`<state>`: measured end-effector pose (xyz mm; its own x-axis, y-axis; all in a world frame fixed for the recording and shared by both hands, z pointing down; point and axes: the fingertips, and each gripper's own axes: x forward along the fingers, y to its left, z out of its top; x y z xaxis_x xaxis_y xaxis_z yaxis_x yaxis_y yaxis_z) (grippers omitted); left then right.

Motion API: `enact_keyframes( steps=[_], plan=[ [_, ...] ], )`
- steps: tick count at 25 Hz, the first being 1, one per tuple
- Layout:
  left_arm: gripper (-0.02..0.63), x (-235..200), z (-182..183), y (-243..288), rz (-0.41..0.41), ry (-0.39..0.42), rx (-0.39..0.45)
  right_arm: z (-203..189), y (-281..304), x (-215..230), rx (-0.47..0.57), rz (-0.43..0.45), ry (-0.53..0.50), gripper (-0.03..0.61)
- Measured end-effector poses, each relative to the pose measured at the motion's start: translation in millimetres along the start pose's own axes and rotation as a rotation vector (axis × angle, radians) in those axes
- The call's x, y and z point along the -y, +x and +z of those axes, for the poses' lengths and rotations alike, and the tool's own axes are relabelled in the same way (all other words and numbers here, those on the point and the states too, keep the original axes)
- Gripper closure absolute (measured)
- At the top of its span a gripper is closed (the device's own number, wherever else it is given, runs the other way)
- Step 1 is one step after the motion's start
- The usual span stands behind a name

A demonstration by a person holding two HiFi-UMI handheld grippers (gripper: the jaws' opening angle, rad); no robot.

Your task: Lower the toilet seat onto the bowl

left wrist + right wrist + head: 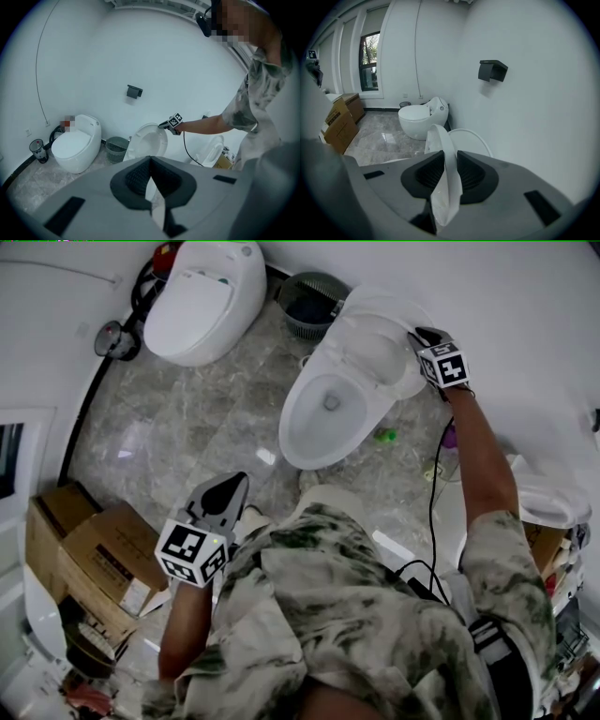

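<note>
Head view: the right gripper (420, 336) is at the top rim of the raised toilet seat (405, 379), with the bowl (323, 423) below it. The left gripper (228, 488) is well apart from the toilet.

Left gripper view: jaws together, nothing between them.

Right gripper view: jaws clamped on the seat edge, with the lid (473, 139) just behind.

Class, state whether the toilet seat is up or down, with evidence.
Up: the toilet seat stands on edge between the right gripper's fingers, clear of the open bowl.
</note>
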<state>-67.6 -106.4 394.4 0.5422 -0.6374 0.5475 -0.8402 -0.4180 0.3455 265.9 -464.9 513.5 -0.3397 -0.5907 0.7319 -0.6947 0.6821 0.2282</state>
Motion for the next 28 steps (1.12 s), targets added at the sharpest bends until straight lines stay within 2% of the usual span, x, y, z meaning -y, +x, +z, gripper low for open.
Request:
enact_keyframes(
  steps=[28],
  plan=[
    [0.591,-3.8,-27.2,-40.9,-0.02,0.017,-0.002,-3.5,-28.0,-78.8,-0.009,0.018,-0.07,0.469]
  ],
)
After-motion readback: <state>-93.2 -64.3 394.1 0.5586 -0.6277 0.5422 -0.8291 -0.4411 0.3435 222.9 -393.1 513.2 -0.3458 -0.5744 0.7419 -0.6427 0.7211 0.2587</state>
